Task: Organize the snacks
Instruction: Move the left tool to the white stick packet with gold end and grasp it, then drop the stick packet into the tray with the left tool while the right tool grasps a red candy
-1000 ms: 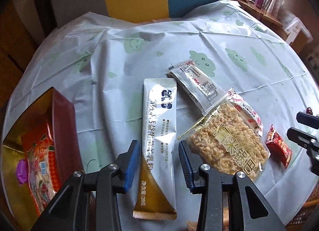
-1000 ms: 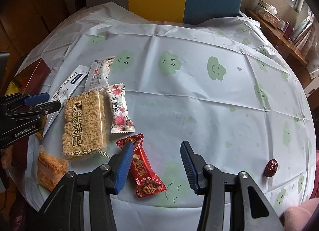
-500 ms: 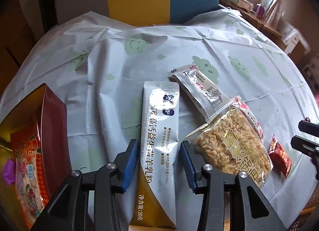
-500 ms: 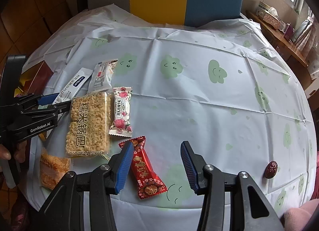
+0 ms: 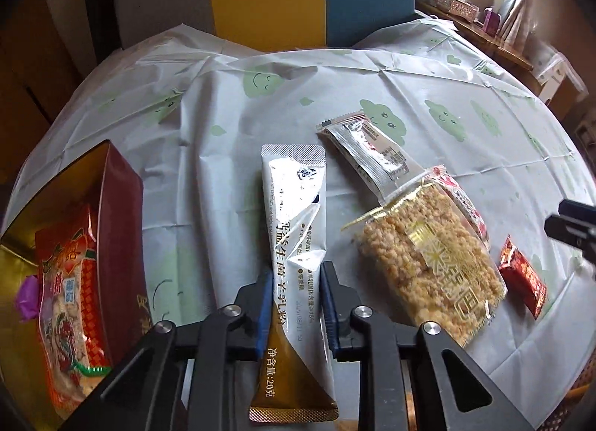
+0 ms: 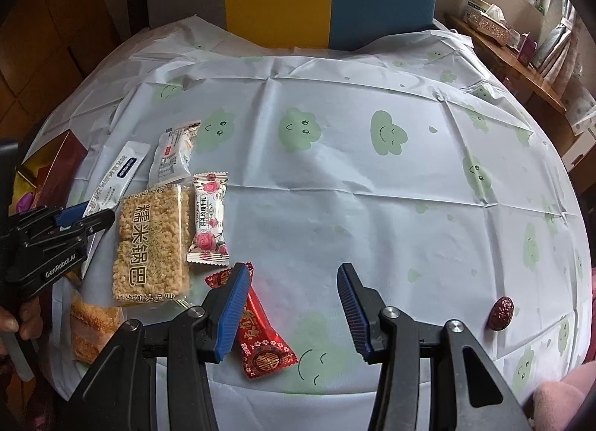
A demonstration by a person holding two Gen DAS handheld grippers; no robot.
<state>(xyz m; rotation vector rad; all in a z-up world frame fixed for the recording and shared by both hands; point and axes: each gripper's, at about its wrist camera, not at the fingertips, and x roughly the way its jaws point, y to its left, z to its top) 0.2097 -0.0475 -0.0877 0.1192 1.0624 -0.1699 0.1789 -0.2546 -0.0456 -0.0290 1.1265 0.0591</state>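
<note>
The left gripper (image 5: 294, 291) has its two blue-padded fingers pressed in against the sides of a long silver and gold powder sachet (image 5: 294, 230), pinching it near its lower half so the foil creases between them. The sachet lies lengthwise on a pale tablecloth printed with green smiling clouds (image 5: 223, 125), its gold end nearest the camera. To the left, just beside the gripper, stands an open dark red box (image 5: 123, 230) with a gold interior, holding a red snack bag (image 5: 65, 312). To the right of the sachet lie a silver wrapped snack (image 5: 368, 155), a clear pack of puffed rice cake (image 5: 428, 259) resting over its lower end, and a small red candy (image 5: 523, 278).

The right gripper (image 6: 290, 310) hangs with its fingers spread wide apart, holding nothing. Its left finger sits over the upper end of the red candy (image 6: 264, 341), though contact cannot be told. Beyond lie a rose-patterned candy (image 6: 208, 219), the rice cake pack (image 6: 151, 245), and an orange snack packet (image 6: 93, 326) at the table edge. A single red date (image 6: 501, 312) lies well apart to the right.
</note>
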